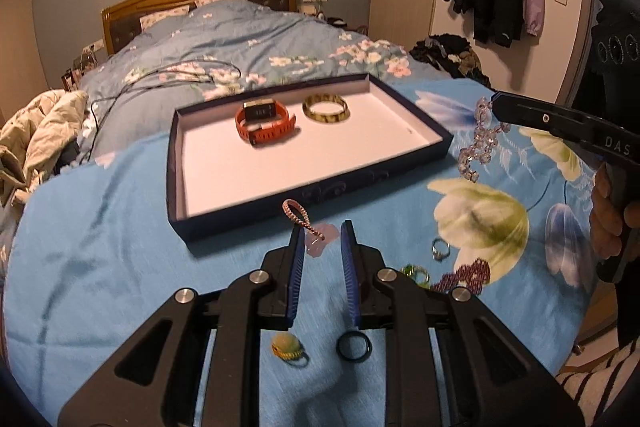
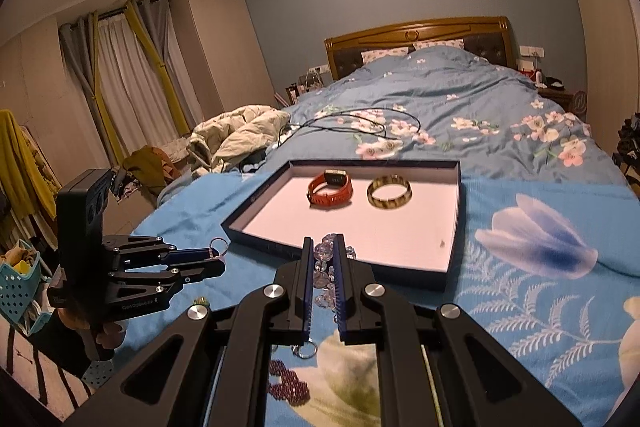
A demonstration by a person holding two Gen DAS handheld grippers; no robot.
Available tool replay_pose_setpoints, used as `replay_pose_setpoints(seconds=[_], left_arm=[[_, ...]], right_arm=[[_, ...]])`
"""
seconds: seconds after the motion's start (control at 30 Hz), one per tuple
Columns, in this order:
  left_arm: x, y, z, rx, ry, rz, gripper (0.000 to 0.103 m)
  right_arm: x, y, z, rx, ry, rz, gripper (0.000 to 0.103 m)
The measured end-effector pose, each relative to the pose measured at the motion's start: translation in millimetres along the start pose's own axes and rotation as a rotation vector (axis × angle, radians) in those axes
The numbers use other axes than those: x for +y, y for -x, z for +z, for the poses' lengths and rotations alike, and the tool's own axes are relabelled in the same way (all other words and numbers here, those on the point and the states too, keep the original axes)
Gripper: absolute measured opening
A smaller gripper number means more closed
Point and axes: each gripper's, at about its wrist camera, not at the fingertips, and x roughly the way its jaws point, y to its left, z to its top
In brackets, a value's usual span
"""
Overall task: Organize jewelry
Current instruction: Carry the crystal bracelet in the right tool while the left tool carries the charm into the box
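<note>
A dark-blue tray (image 1: 248,219) (image 2: 380,231) lies on the blue flowered cloth. Inside it are an orange watch (image 1: 266,121) (image 2: 330,189) and a yellow-green bangle (image 1: 326,109) (image 2: 389,193). My left gripper (image 1: 323,227) (image 2: 212,259) is shut on a pink braided cord with a pale pink pendant (image 1: 318,247) (image 2: 218,247), lifted just in front of the tray. My right gripper (image 2: 323,241) (image 1: 496,103) is shut on a clear crystal bead bracelet (image 1: 478,143) (image 2: 326,251), which dangles beside the tray's right end.
Loose pieces lie on the cloth near me: a silver ring (image 1: 440,249), a green ring (image 1: 416,273), a purple bead bracelet (image 1: 466,273) (image 2: 288,383), a black ring (image 1: 354,345) and a yellow charm ring (image 1: 286,345). A black cable (image 1: 180,75) crosses the quilt behind the tray.
</note>
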Motion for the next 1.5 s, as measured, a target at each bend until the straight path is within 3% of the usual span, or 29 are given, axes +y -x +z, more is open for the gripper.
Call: replay_pose_setpoints(seconds=[0.53, 1.5], left_arm=[[8, -6, 34, -0.061, -0.027, 0.037, 0.019], [34, -70, 68, 0.004, 0.009, 0.029, 0.019]], right_arm=[[-6, -20, 31, -0.029, 0.028, -0.021, 0.008], [-35, -101, 60, 0.048, 0.045, -0.066, 0.008]])
